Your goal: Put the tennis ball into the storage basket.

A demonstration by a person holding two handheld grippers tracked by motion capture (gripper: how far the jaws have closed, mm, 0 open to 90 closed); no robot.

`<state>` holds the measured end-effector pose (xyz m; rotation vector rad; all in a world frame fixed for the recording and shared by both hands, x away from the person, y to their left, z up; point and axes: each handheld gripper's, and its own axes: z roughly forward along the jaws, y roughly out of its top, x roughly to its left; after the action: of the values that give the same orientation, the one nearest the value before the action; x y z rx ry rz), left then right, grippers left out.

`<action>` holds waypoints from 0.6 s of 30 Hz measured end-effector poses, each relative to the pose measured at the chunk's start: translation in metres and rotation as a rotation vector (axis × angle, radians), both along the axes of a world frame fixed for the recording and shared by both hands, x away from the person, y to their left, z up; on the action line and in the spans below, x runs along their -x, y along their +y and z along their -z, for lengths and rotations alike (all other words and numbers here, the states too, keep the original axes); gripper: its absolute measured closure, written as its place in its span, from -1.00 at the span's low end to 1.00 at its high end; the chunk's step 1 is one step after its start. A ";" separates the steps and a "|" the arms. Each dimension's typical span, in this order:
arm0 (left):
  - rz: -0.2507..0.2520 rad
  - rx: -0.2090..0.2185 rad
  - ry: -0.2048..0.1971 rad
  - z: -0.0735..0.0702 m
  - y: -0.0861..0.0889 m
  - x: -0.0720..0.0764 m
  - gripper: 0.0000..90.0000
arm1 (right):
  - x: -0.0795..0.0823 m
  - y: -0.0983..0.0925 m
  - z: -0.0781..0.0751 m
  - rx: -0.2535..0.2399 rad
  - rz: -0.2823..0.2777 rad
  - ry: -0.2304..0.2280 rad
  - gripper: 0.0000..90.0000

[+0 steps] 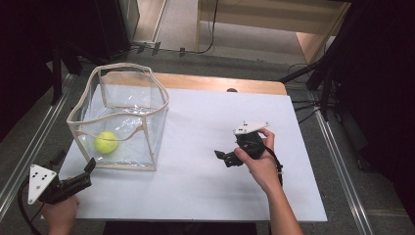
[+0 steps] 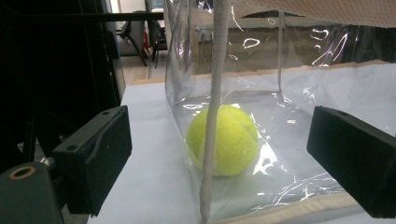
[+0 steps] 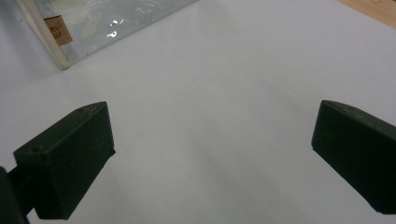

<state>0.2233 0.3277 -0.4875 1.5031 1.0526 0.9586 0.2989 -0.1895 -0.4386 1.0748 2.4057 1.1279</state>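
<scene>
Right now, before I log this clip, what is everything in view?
tennis ball: one, yellow-green, inside the bag near its front left corner.
clear bag: one, transparent plastic with beige trim, open top, standing at the sheet's left.
white sheet: one, white, covering most of the table.
wooden tabletop: one, light brown, showing along the far edge.
left claw: one, black, jaws open, at the bag's near left corner, not touching it.
right claw: one, black, jaws open and empty, over bare sheet at right of centre.
hands: two, one holding each claw.
</scene>
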 end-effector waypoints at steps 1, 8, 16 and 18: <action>0.000 -0.001 -0.002 0.000 0.000 0.000 -0.85 | 0.002 -0.003 0.001 -0.006 -0.002 -0.004 -1.00; -0.003 -0.012 -0.002 0.000 -0.002 0.000 -0.85 | 0.016 -0.025 0.013 -0.037 0.038 -0.022 -1.00; -0.002 -0.019 -0.002 0.001 -0.003 0.001 -0.85 | 0.031 -0.049 0.025 -0.063 0.092 -0.037 -1.00; -0.004 -0.020 -0.002 0.001 -0.003 0.001 -0.85 | 0.034 -0.054 0.027 -0.069 0.103 -0.035 -1.00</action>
<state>0.2225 0.3251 -0.4882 1.5164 1.0474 0.9760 0.2645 -0.2431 -0.4658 1.1761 2.2717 1.1930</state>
